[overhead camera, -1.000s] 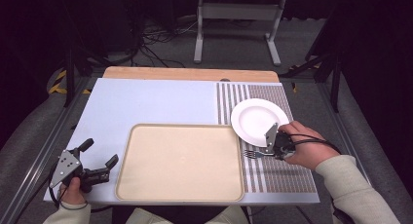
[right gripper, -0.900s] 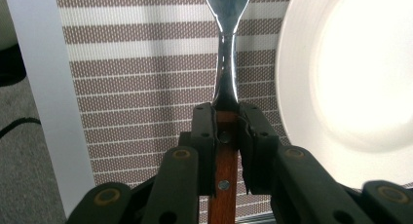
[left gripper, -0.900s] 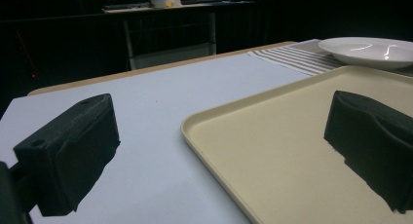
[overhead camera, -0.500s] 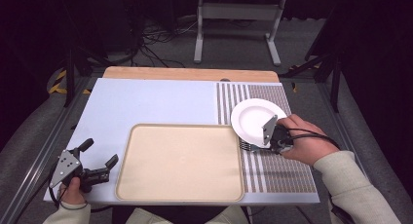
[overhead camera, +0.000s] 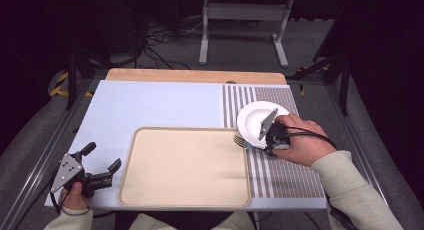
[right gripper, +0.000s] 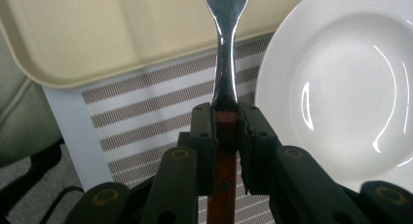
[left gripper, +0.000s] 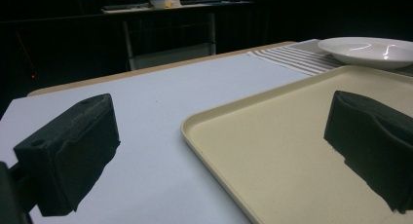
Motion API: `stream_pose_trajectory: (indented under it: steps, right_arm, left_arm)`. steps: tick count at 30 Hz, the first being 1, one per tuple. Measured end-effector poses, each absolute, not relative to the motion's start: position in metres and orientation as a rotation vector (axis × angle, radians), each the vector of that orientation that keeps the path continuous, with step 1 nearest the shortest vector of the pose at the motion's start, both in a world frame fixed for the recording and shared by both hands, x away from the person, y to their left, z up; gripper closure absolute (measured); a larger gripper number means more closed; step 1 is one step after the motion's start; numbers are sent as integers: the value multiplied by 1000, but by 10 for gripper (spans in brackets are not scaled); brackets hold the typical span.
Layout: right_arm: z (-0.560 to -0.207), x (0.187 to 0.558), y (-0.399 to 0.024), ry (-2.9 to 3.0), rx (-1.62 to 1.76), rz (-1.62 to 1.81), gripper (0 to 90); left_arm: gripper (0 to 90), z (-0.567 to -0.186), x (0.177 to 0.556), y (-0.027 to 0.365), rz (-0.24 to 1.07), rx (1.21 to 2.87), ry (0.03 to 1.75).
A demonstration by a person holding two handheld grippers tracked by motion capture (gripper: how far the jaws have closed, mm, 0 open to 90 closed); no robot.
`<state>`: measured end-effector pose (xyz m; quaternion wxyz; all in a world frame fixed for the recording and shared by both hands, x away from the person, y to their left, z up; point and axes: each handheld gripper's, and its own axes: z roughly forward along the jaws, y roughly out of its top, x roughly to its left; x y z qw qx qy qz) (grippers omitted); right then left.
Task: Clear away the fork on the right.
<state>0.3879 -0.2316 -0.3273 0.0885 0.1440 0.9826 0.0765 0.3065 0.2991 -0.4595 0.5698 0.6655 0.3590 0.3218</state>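
Up close, wooden-handled fork (right gripper: pixel 226 83)

- The right tool (overhead camera: pixel 270 140) now sits nearer the far side of the tabletop than a second ago, and a little higher above the striped mat (overhead camera: pixel 287 177).
- The fork (overhead camera: pixel 241 140) clamped between its jaws goes along; its tines now hang over the right rim of the beige tray (overhead camera: pixel 185 197), where earlier they sat lower, just off the tray's right edge over the mat.
- The hand (overhead camera: pixel 300 145) now covers more of the near rim of the white plate (overhead camera: pixel 252 117) than before.
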Motion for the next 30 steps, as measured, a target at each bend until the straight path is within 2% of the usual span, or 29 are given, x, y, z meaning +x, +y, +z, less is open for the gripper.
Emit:
stream_pose_trajectory:
  steps: [18,30]
  right_arm:
    - [-337,393,-186,2881,922,461,784]
    - [-347,393,-165,2849,1222,487,783]
  left_arm:
    - [0,-459,307,300,753,1568,840]
    - [0,-459,306,299,753,1567,838]
